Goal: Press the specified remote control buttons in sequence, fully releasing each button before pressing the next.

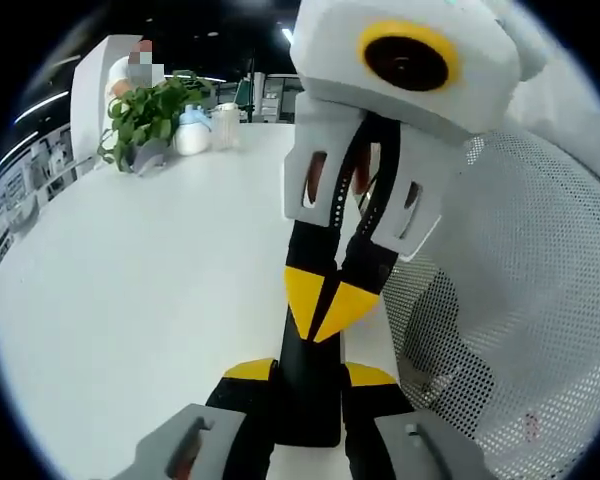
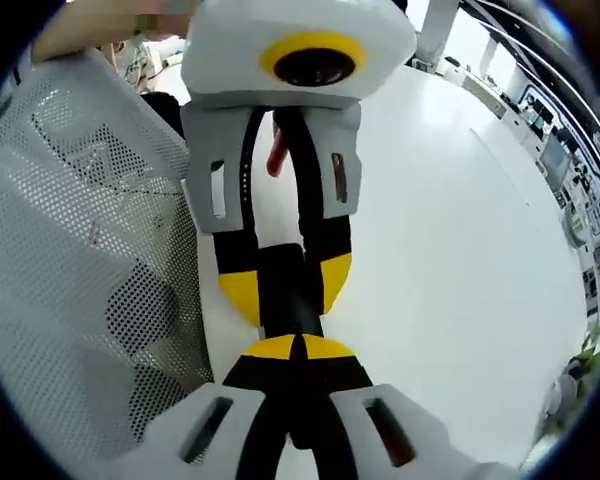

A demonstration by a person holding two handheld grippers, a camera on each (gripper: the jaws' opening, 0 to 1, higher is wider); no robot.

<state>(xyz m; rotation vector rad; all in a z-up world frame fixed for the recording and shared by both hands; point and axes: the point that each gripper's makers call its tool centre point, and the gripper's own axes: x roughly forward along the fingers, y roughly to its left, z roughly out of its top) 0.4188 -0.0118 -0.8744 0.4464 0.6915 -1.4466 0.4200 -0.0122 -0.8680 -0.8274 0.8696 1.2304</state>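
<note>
Left gripper view: my left gripper (image 1: 310,375) is clamped on the one black remote (image 1: 310,415), a jaw on each side of it. My right gripper (image 1: 325,305) comes down from above the remote with its jaws closed into a point on the remote's face. I cannot read which button is under it. Beyond the remote lies the white table (image 1: 160,280), with one plant (image 1: 150,115) at its far edge and one mesh chair (image 1: 520,300) beside it.

Right gripper view: my right gripper (image 2: 298,350) is closed and empty, tips meeting on the remote (image 2: 285,305), which the left gripper (image 2: 288,275) holds beside the chair (image 2: 80,250).

I judge a press is under way. I should push straight down, keep the left hand steady, then lift fully clear.
</note>
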